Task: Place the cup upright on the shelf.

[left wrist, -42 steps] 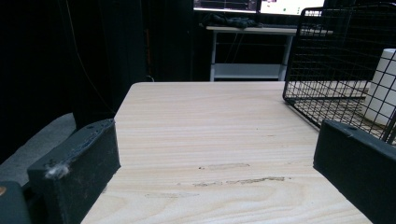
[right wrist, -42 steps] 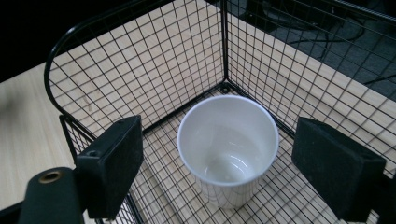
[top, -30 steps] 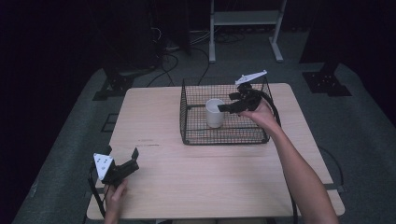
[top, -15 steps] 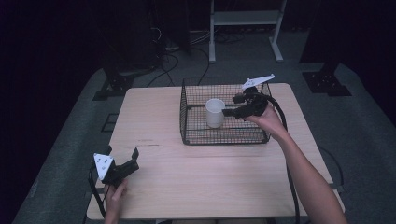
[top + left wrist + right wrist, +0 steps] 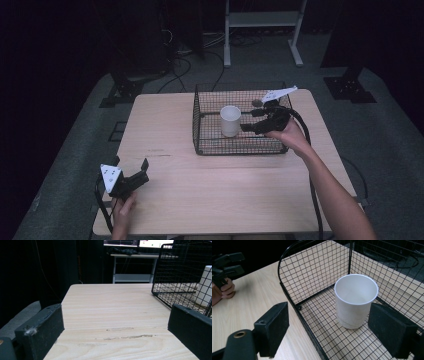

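Note:
A white paper cup [image 5: 230, 120] stands upright inside the black wire basket [image 5: 200, 125] at the table's far middle. My right gripper [image 5: 248, 120] hovers over the basket's right part, just right of the cup and pointing at it. Its jaws are open. In the right gripper view the cup [image 5: 355, 300] stands on the basket floor [image 5: 324, 335] ahead of the right gripper [image 5: 329, 322], with neither pad touching it. My left gripper [image 5: 130, 164] rests open at the near left of the table, with nothing but bare wood ahead of the left gripper [image 5: 115, 322].
The wooden table [image 5: 165, 125] has bare room left of and in front of the basket. In the left gripper view the basket [image 5: 175, 270] and cup [image 5: 205, 285] show at the right. A white metal stand [image 5: 260, 20] and cables lie on the dark floor beyond.
My right gripper has drawn back to the right, away from the cup. The cup stays upright in the basket, and the left gripper has not moved.

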A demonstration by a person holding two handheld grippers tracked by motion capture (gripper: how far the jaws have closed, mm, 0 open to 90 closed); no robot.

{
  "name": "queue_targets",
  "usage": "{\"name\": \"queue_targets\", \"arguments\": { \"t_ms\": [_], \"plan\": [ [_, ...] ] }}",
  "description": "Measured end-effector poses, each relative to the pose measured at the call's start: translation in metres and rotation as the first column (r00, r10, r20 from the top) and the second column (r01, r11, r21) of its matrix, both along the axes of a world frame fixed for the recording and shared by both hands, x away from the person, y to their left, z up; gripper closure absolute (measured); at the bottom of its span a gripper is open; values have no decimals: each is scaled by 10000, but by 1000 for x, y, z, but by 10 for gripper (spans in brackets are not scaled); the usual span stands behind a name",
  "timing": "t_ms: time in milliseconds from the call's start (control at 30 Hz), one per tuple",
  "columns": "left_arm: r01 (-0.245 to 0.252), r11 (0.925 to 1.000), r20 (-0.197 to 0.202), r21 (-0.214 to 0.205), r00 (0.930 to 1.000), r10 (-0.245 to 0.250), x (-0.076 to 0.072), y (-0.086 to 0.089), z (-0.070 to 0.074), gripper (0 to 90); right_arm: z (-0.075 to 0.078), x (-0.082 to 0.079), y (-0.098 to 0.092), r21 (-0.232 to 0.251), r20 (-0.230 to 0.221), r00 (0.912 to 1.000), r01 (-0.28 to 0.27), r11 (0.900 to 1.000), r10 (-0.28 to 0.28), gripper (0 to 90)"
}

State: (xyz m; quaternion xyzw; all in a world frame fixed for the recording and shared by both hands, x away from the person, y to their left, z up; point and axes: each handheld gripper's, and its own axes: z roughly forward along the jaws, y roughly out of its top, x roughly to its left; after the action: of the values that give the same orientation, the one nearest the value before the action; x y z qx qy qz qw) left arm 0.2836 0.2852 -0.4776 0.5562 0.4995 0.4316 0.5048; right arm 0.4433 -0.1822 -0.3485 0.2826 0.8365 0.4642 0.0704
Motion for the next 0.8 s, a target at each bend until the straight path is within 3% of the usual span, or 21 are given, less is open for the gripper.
{"name": "queue_targets", "arguments": {
  "t_ms": [800],
  "plan": [
    [8,10000,11,76,10000,-8,0,-1,0,0,-10,-26,-16,164,-12,9998,-186,9997,187,165]
  ]
}}
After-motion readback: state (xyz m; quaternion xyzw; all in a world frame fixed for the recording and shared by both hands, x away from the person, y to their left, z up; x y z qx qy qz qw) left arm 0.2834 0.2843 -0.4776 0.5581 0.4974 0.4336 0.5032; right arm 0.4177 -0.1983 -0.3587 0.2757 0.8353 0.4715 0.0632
